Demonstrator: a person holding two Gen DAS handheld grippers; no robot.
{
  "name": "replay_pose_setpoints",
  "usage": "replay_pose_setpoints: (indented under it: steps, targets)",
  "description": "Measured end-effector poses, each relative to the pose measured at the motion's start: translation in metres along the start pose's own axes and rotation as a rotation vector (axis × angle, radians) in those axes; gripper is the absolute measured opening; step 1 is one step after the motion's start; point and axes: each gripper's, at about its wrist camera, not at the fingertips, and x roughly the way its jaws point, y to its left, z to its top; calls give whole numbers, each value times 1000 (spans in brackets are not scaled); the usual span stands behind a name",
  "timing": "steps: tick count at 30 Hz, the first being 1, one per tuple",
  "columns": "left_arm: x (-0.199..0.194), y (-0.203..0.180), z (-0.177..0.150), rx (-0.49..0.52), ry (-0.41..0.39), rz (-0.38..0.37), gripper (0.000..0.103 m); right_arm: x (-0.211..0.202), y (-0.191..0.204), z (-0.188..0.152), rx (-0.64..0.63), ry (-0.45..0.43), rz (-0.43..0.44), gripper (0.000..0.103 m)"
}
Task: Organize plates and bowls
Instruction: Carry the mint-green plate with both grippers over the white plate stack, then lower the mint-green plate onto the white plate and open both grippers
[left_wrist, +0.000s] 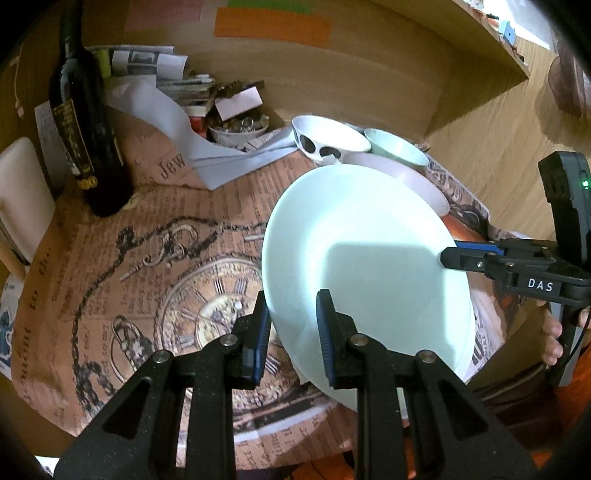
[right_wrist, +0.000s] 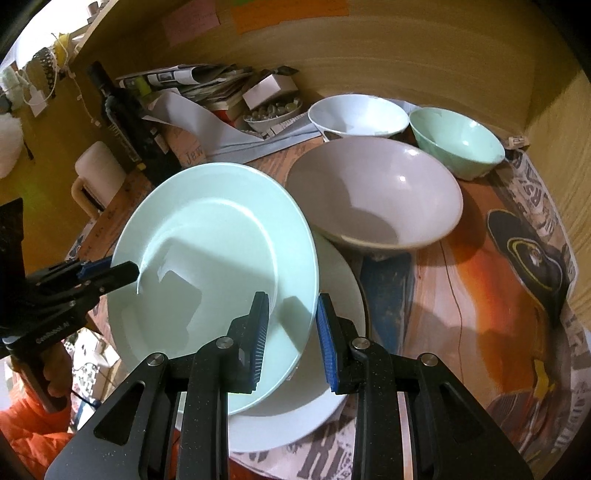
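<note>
While both my grippers, left (left_wrist: 291, 332) and right (right_wrist: 291, 338), have their fingers clamped on the green plate (right_wrist: 207, 258), held tilted over the white plate (right_wrist: 332, 295), three bowls (right_wrist: 373, 195) sit unstacked.

Pale mint plate (right_wrist: 207, 236), white plate (right_wrist: 332, 373) beneath — grey bowl (right_wrist: 373, 195), brown clock-print table cover (left_wrist: 147, 266).

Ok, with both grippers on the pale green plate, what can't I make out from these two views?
- Left wrist view: the white plate is hidden under the pale green plate.
- Right wrist view: the white plate is mostly covered by the green one, so contact between them can't be told.
- Left wrist view: the grey bowl is largely hidden by the green plate's far rim.
- Both views: the wine bottle label is too dark to read.
</note>
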Motion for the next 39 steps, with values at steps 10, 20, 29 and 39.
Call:
replay_pose_setpoints:
  steps: [10,20,29,39]
  targets:
    - [4,-8,-11,41,45,21,24,-2,-2,-14,5,6,8,24]
    - [12,-10,-10,48,57,23,24,1,-8,-21,29,20,11,24]
    - [22,-13,-7,64,74,34,24,4,-10,-24,31,35,-4,24]
    - [35,-11,-1,57,100,21,25,4,-13,-25,46,28,-9,24]
